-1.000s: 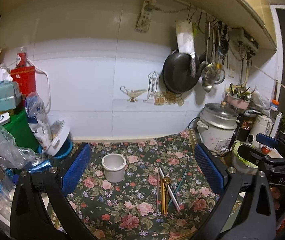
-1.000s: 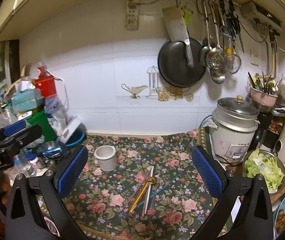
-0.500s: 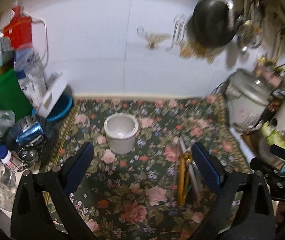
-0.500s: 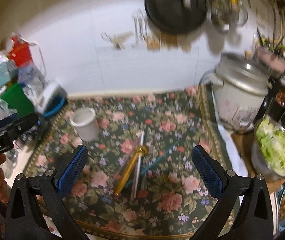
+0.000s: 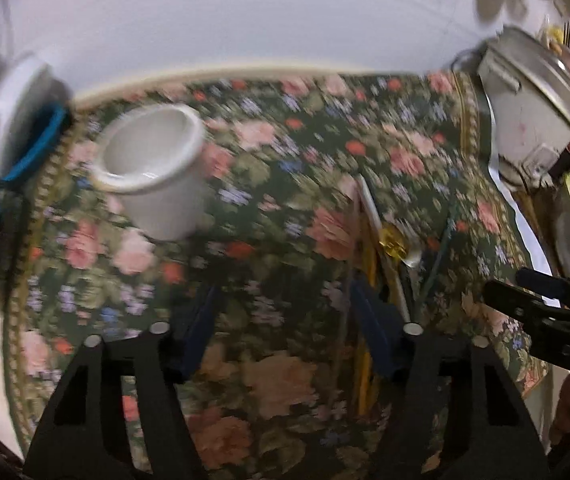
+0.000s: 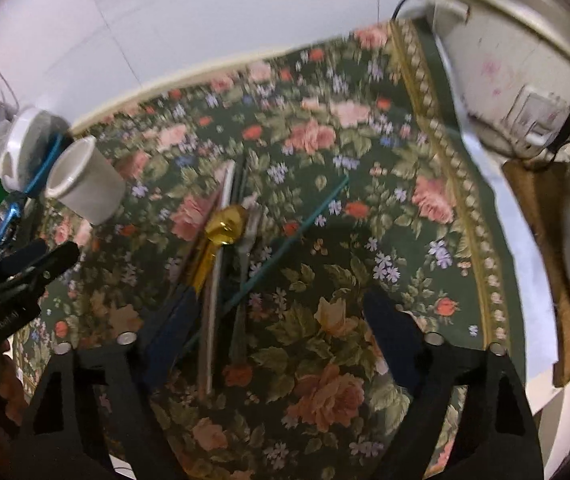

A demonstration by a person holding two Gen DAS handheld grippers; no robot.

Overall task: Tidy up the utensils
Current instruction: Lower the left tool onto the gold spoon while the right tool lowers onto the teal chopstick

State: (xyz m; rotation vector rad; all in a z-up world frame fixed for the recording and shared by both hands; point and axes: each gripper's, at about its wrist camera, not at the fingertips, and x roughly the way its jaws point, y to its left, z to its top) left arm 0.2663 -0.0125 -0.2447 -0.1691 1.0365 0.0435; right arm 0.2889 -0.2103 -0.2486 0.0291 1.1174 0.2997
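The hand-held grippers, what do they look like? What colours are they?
Each hand-held gripper, left and right, is a black plastic frame with triangle-shaped holes, small round silver bolts and two fingers padded in dark blue. Seen from the side, the left one carries white lettering, too blurred to read. No cables or sleeves show.

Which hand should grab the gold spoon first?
Probably the right. Its gripper, jaws closing and empty, hangs just beside the gold spoon in the utensil pile. The left gripper faces bare cloth, with the pile at its right edge.
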